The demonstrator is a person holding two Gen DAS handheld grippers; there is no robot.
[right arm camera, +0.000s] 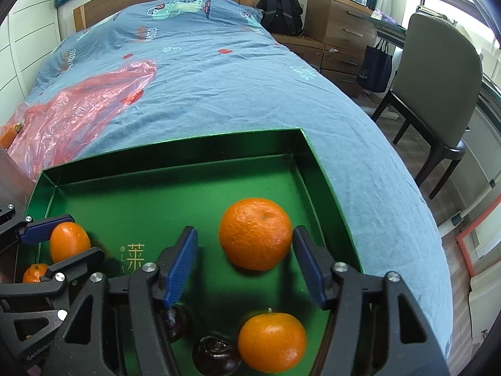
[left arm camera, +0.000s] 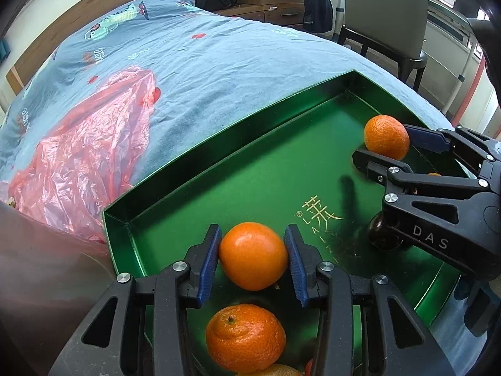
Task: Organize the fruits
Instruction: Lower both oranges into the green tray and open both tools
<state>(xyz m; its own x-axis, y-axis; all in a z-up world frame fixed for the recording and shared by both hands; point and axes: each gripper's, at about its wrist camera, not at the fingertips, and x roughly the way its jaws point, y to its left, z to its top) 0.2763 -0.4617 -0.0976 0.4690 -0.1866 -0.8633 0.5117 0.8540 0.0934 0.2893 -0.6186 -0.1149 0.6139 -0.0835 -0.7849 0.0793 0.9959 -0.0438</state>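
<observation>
1. My left gripper (left arm camera: 253, 258) is clamped on an orange (left arm camera: 253, 256); both blue pads press its sides, near the tray's left wall.
2. My right gripper (right arm camera: 245, 264) stands spread wide. A second orange (right arm camera: 255, 233) lies between the fingers on the floor of the green tray (right arm camera: 175, 147). It sits against the right pad (right arm camera: 308, 266), though I cannot tell whether they quite touch; the left pad (right arm camera: 180, 266) is clearly apart from it.
3. The tray rests on the blue bedspread (right arm camera: 219, 87), and a crumpled red plastic bag (right arm camera: 78, 109) lies beyond its left side.
4. Behind my left fingers in the tray sits a dimpled mandarin (left arm camera: 245, 338), stem up.
5. Close under my right gripper are a third orange (right arm camera: 271, 341) and two dark round fruits (right arm camera: 216, 357), one touching that orange, the other (right arm camera: 173, 324) partly hidden behind my left finger.
</observation>
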